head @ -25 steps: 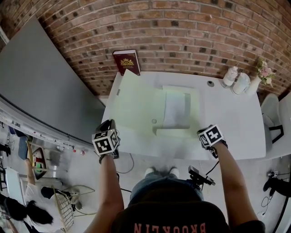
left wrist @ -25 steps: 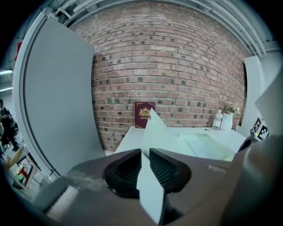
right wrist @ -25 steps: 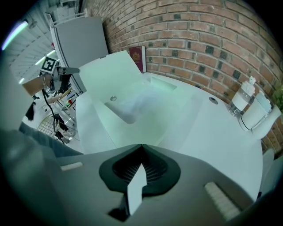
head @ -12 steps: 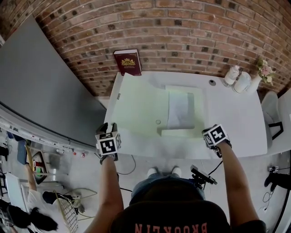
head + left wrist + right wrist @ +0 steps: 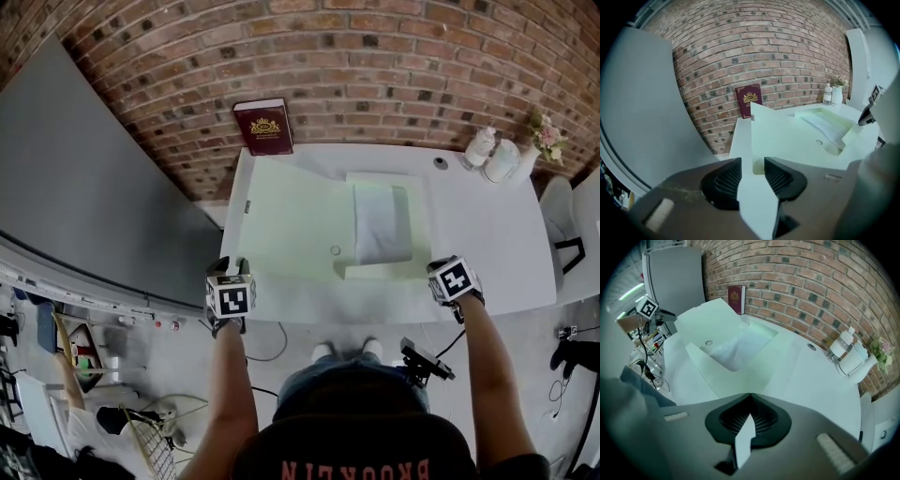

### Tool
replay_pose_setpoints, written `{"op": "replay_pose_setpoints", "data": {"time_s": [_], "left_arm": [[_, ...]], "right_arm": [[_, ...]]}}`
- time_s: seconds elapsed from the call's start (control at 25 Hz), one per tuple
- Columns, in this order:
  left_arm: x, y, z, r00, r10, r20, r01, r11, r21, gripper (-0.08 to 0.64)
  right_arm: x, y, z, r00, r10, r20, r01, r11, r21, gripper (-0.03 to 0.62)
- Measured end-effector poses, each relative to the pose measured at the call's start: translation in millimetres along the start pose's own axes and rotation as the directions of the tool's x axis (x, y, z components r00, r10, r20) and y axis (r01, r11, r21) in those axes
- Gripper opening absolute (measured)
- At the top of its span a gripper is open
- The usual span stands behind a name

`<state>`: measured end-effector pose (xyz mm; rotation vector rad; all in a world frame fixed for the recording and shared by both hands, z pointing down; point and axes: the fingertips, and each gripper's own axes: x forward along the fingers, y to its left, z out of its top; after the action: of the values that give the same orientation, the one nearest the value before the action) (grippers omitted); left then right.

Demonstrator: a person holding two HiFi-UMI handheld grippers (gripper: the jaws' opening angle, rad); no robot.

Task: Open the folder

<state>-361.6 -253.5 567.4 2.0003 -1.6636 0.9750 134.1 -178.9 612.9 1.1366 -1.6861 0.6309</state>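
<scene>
Two thin leaves make up the folder point(image 5: 291, 216). It lies spread flat on the left and middle of the white desk point(image 5: 487, 248), with its left leaf reaching the desk's left edge. It is pale green and smooth, with a small round fastener point(image 5: 336, 250) near its middle. The right leaf carries a pocket with a raised front flap, and a whitish sheet point(image 5: 380, 220) lies in it.

By its look it is light and bendy, either plastic or thin card. I judge it will flex rather than lift like a board, and it will slide readily on the smooth desk unless one side is pinned. The best hold is a shallow pinch on a free edge or corner of a leaf. The loose sheet may slip out if the pocket side is tipped. The task looks done, since both leaves lie open.

The left tool point(image 5: 752, 163) has just been opening its jaws. They stand moderately apart with nothing pressed between them, and the folder's near left corner is just beyond. The right tool point(image 5: 750, 398) is closed on nothing, at the desk's front edge just right of the pocket.
</scene>
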Motion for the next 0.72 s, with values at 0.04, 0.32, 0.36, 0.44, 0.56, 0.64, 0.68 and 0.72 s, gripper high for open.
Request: {"op": "replay_pose_setpoints", "data": {"time_s": [0.04, 0.32, 0.36, 0.44, 0.56, 0.64, 0.68, 0.72], "left_arm": [[2.7, 0.6, -1.9, 1.0, -0.006, -0.005, 0.006, 1.0, 0.006, 0.146], [21.5, 6.5, -16.6, 0.998, -0.031, -0.047, 0.033, 0.998, 0.056, 0.146], [23.1, 7.0, -19.2, 0.998, -0.036, -0.059, 0.04, 0.997, 0.062, 0.145], [29.4, 6.3, -25.4, 0.995, -0.058, -0.078, 0.062, 0.997, 0.053, 0.146], [40.7, 6.5, -35.3, 0.992, -0.085, -0.098, 0.089, 0.995, 0.043, 0.146], [44.2, 8.8, -36.8, 0.99, -0.089, -0.113, 0.096, 0.994, 0.057, 0.146], [48.2, 8.5, -39.7, 0.988, -0.098, -0.122, 0.105, 0.993, 0.057, 0.146], [53.3, 6.9, -44.3, 0.985, -0.113, -0.132, 0.121, 0.992, 0.048, 0.146]], "right_arm": [[-0.4, -0.4, 0.0, 1.0, -0.016, 0.002, 0.016, 1.0, -0.002, 0.002], [-0.5, -0.4, -1.1, 0.996, -0.083, -0.009, 0.083, 0.996, -0.011, 0.0], [-0.3, -0.3, -1.1, 0.997, -0.083, -0.009, 0.082, 0.996, -0.021, 0.0], [0.3, -0.5, 0.6, 0.997, -0.074, -0.002, 0.074, 0.997, -0.038, 0.0], [0.4, -0.6, 1.0, 0.998, -0.062, -0.01, 0.061, 0.998, -0.033, 0.0], [-0.4, -0.3, -0.3, 0.997, -0.063, -0.034, 0.062, 0.998, -0.029, 0.001], [-0.4, -0.3, -0.5, 0.997, -0.066, -0.043, 0.065, 0.997, -0.031, 0.0], [-0.4, -0.1, -0.6, 0.996, -0.071, -0.05, 0.069, 0.997, -0.033, 0.001]]}}
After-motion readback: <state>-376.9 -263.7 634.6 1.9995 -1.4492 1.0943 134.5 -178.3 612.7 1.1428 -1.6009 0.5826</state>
